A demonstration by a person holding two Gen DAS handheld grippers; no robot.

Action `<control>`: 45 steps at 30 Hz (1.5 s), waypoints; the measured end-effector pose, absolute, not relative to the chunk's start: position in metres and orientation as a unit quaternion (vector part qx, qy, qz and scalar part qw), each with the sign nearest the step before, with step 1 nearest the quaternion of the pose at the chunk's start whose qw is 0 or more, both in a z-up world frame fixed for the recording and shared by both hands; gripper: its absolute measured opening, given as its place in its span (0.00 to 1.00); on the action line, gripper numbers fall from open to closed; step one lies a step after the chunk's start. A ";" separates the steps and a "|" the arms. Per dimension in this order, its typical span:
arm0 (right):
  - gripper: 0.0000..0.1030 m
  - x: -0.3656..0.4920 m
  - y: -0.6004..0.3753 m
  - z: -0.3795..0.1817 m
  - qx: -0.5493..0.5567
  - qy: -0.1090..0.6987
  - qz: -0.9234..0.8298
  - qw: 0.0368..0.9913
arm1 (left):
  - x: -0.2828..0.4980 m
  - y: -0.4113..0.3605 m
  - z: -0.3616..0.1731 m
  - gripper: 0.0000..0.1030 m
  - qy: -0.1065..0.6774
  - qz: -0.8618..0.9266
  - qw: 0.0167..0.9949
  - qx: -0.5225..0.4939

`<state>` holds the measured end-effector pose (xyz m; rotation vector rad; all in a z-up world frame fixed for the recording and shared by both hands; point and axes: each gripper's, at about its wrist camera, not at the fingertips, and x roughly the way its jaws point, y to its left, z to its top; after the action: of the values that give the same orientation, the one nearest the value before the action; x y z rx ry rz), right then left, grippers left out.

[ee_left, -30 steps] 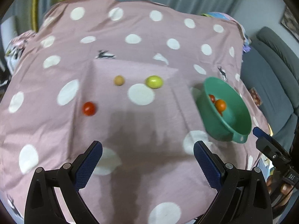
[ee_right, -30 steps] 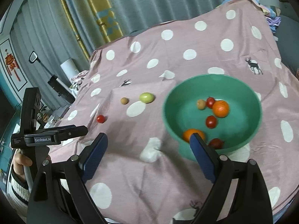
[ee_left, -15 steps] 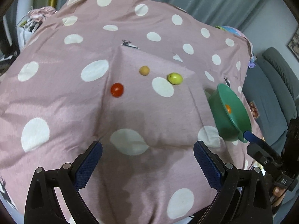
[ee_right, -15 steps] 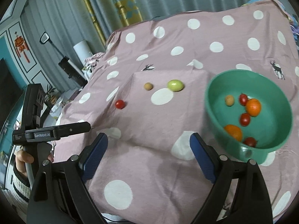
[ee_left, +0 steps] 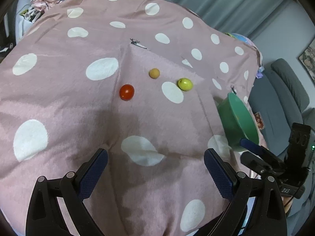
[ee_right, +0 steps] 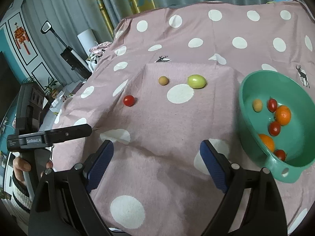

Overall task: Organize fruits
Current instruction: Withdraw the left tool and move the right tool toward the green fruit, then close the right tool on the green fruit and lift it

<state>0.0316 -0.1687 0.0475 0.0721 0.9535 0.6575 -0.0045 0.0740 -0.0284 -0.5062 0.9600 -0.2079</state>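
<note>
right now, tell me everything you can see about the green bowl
The green bowl is a smooth, plastic-looking teal basin with a small tab handle with a hole in it. It sits upright on the pink dotted blanket, right of the three loose fruits. Inside lie two oranges, three small red tomatoes and one tan fruit. Neither gripper touches it.

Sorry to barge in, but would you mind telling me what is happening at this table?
A person is sorting fruit into a green bowl with two handheld grippers. The left gripper and right gripper are both open and empty above the spotted cloth. Six fruits already lie in the bowl. A red tomato, a small tan fruit and a yellow-green fruit are not yet collected.
</note>
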 end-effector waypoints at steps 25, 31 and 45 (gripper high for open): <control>0.88 0.074 -0.154 0.030 0.031 0.463 0.306 0.832 | 0.051 0.068 -0.025 0.95 0.441 -0.123 0.870 -0.181; 0.88 0.105 -0.135 0.033 0.003 0.444 0.298 0.845 | 0.063 0.063 -0.021 0.95 0.432 -0.131 0.871 -0.194; 0.73 0.214 -0.094 -0.016 -0.075 0.499 0.205 0.839 | 0.083 0.076 -0.022 0.95 0.405 -0.145 0.878 -0.212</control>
<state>0.2143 -0.0940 -0.0161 -0.1584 1.0560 0.4336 0.0835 0.0761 -0.0223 -0.4421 0.8439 -0.3019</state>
